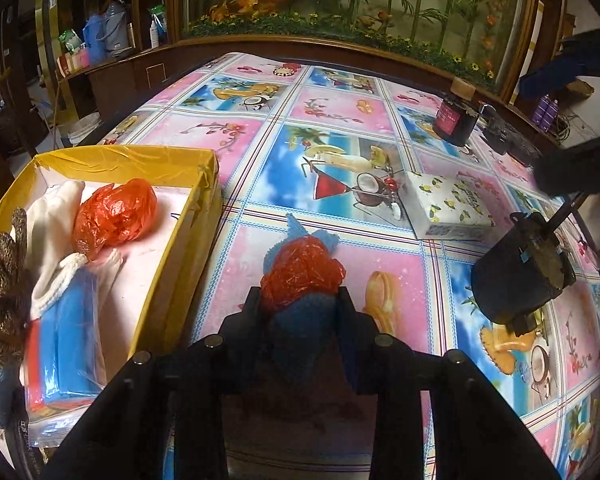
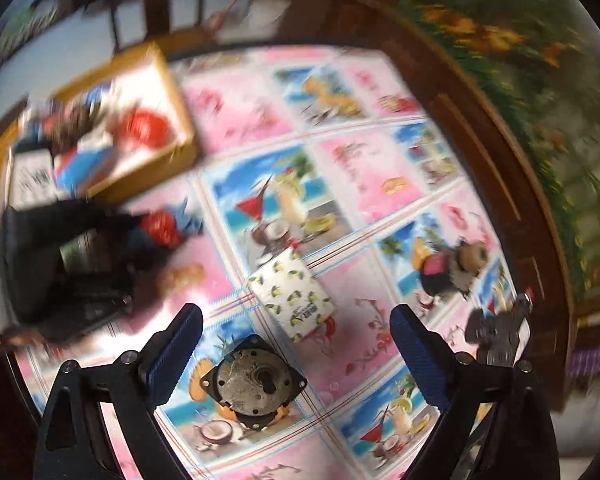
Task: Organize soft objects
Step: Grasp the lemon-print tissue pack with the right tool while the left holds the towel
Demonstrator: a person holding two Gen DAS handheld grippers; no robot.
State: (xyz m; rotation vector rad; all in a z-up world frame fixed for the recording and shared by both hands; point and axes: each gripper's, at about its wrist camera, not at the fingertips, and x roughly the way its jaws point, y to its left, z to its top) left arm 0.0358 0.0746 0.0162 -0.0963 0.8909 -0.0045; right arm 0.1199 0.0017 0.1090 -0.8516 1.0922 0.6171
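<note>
My left claw (image 1: 300, 300) pinches a crumpled red plastic bag (image 1: 302, 270), bound for the yellow box (image 1: 172, 168); my right claw (image 2: 296, 336) hangs wide over the counter (image 2: 364, 168).

Crumpled red plastic bag (image 1: 302, 272) atop blue mesh cloth (image 1: 300, 332), beside yellow box (image 1: 188, 240).

Left gripper (image 1: 300, 304): matte black frame, round silver bolt heads, dark fingers. Right gripper (image 2: 296, 354): black frame, silver bolts, ribbed dark-blue pads (image 2: 176, 354) on both fingers.
</note>
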